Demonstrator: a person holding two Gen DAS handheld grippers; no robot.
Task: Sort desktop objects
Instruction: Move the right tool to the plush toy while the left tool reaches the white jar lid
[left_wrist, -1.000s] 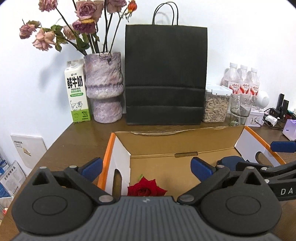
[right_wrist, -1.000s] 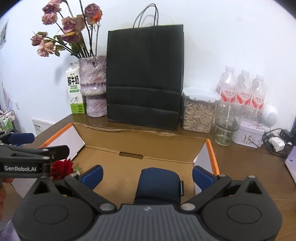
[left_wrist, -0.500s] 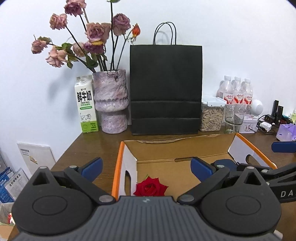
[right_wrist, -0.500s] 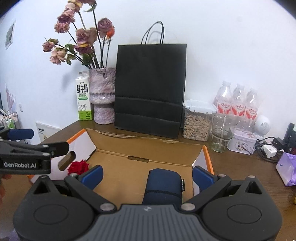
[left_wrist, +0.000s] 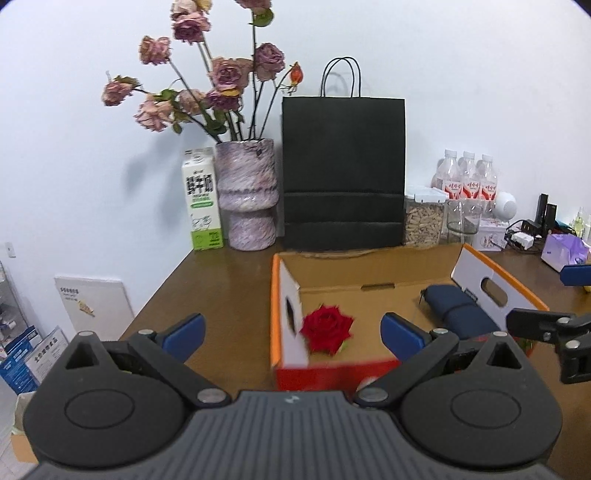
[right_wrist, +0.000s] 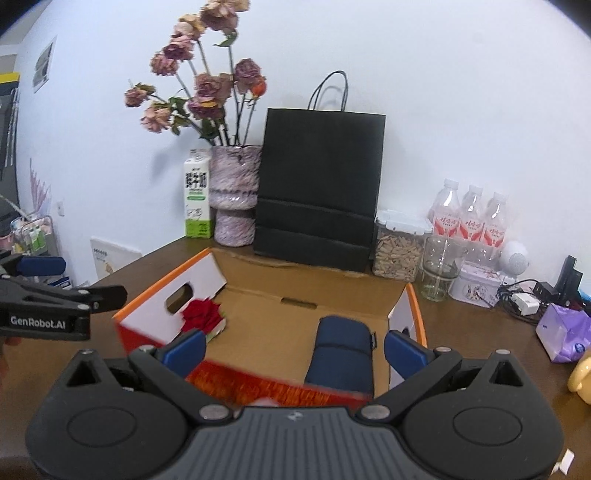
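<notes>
Left gripper (left_wrist: 291, 334) fingers spread apart, holding nothing, low centre of the left wrist frame, in front of the box. Right gripper (right_wrist: 295, 347) fingers also wide apart and empty, low centre of the right wrist frame, just before the box's near red wall.

Open cardboard box (left_wrist: 373, 254) on the brown tabletop (left_wrist: 221, 284), orange edges, white side flaps with handle holes. Inside: red rose (left_wrist: 327, 328) at the left end, dark blue rolled pouch (left_wrist: 460, 312) at the right end, well apart from each other.

Readable writing: "GenRobot.AI" on the left gripper's side at the left edge of the right wrist frame. Milk carton (left_wrist: 202, 199), white and green, has Chinese characters, too blurred to read. Bottle labels red with script, unreadable.

Back row, upper half of the frame, left to right: milk carton, purple vase (left_wrist: 247, 194) of dried pink roses, black paper bag (left_wrist: 343, 173) with handles just behind the box, clear jar of seeds (left_wrist: 423, 221), empty glass (left_wrist: 461, 219), three water bottles (left_wrist: 469, 181). Far right: white tin (right_wrist: 476, 282), chargers and cables (right_wrist: 532, 299), purple tissue pack (right_wrist: 565, 330), yellow thing at the edge, partly cut off.

White board (left_wrist: 92, 306) leans on the wall at lower left, beside the tabletop.
</notes>
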